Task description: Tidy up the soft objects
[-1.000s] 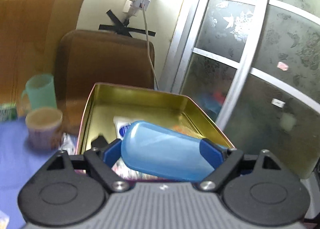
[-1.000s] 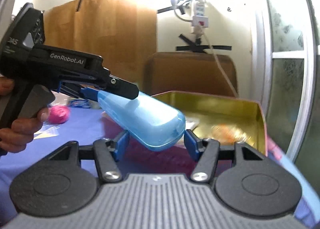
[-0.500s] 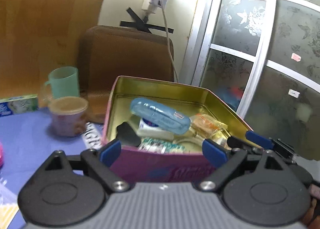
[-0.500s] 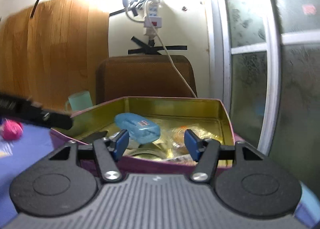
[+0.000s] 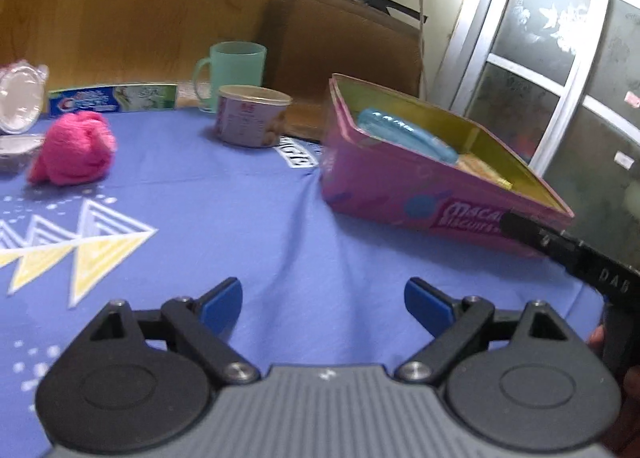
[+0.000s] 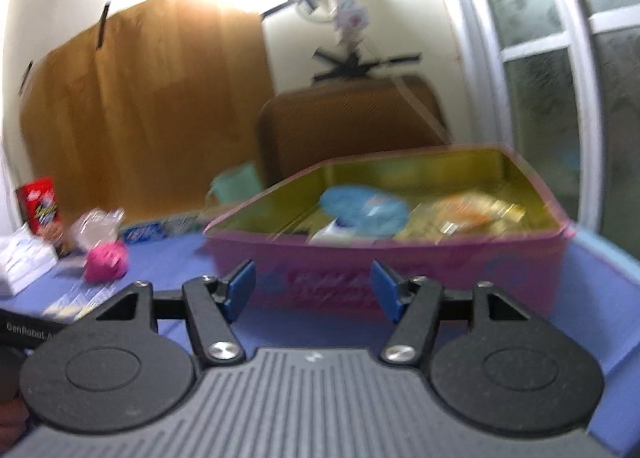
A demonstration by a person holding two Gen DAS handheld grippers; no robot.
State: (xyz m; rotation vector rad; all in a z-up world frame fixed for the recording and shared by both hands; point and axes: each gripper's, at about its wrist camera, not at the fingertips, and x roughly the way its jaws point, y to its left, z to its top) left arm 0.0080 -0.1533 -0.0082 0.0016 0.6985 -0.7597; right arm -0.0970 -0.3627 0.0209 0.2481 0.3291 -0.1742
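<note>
Right wrist blurred, tin [image 6: 420,258] contents perhaps packets

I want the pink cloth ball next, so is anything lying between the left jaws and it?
No. Only bare blue tablecloth lies between the open left gripper and the pink cloth ball.

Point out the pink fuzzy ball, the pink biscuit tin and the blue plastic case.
pink fuzzy ball [image 5: 74,149], left wrist view, middle.
pink biscuit tin [image 5: 384,193], left wrist view, near side wall.
blue plastic case [image 5: 404,131], left wrist view, upper side.
</note>
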